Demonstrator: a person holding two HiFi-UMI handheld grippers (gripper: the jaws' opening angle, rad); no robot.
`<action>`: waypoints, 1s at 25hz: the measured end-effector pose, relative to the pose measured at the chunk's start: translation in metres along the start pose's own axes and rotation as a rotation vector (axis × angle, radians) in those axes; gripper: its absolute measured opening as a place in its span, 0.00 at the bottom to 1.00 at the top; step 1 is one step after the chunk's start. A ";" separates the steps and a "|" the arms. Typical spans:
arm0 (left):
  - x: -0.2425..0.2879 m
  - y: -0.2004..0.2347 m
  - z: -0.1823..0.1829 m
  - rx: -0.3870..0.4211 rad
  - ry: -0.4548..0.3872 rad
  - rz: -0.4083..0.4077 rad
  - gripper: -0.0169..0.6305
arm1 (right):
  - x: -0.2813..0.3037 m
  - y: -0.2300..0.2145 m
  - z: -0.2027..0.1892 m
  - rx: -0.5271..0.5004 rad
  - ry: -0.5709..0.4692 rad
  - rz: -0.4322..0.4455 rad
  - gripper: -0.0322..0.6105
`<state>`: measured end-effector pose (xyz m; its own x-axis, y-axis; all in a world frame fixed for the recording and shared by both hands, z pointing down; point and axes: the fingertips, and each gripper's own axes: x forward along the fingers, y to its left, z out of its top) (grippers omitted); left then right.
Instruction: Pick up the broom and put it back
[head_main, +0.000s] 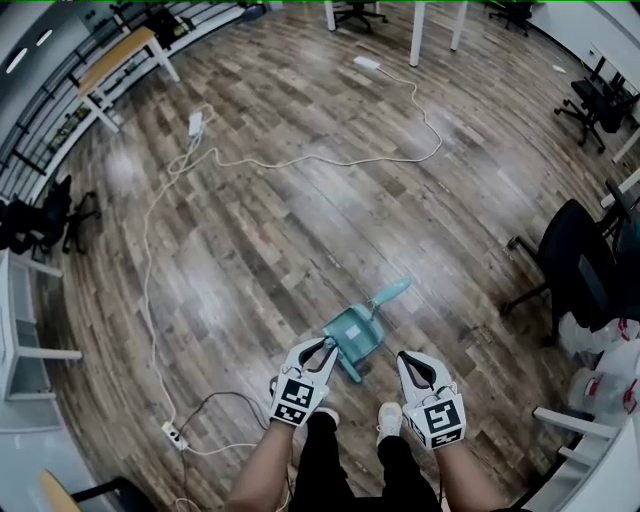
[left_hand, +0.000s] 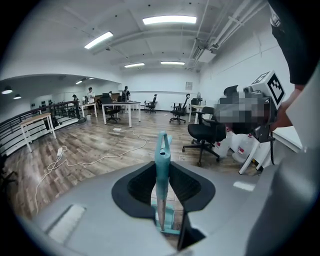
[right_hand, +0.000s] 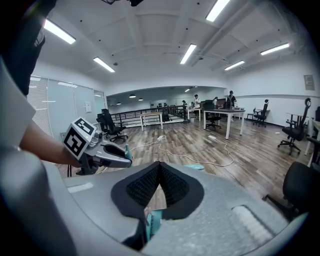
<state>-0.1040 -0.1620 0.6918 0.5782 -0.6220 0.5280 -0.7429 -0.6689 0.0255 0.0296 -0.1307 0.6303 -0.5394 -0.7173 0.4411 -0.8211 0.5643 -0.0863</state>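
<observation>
A teal broom (head_main: 350, 368) stands with its teal dustpan (head_main: 356, 332) on the wooden floor just ahead of the person's feet. My left gripper (head_main: 327, 352) is shut on the broom's handle (left_hand: 162, 170), which stands upright between the black pads, hanging hole at the top. The dustpan (left_hand: 169, 220) shows below the jaws. My right gripper (head_main: 408, 360) hovers to the right of the dustpan, its pads (right_hand: 150, 187) meeting at the tip with nothing between them. In the right gripper view the left gripper (right_hand: 120, 159) sits at the left, with a bit of teal at its tip.
A white cable (head_main: 300, 160) runs across the floor to a power strip (head_main: 173, 434) at the near left. A black office chair (head_main: 570, 265) and white containers (head_main: 612, 372) stand at the right. White tables (head_main: 120, 62) line the far side. The person's shoes (head_main: 390, 418) are just behind the dustpan.
</observation>
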 end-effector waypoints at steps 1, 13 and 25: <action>0.004 0.002 0.000 -0.001 0.000 -0.002 0.18 | 0.001 -0.001 -0.002 0.002 0.004 -0.002 0.05; 0.059 0.008 0.018 0.006 -0.013 -0.082 0.19 | 0.007 -0.001 -0.019 0.030 0.024 -0.007 0.05; 0.109 -0.002 0.039 0.091 0.010 -0.136 0.20 | 0.000 -0.029 -0.027 0.065 0.028 -0.067 0.05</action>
<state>-0.0261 -0.2441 0.7165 0.6677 -0.5191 0.5337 -0.6240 -0.7811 0.0210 0.0581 -0.1363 0.6569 -0.4786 -0.7403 0.4722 -0.8658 0.4874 -0.1134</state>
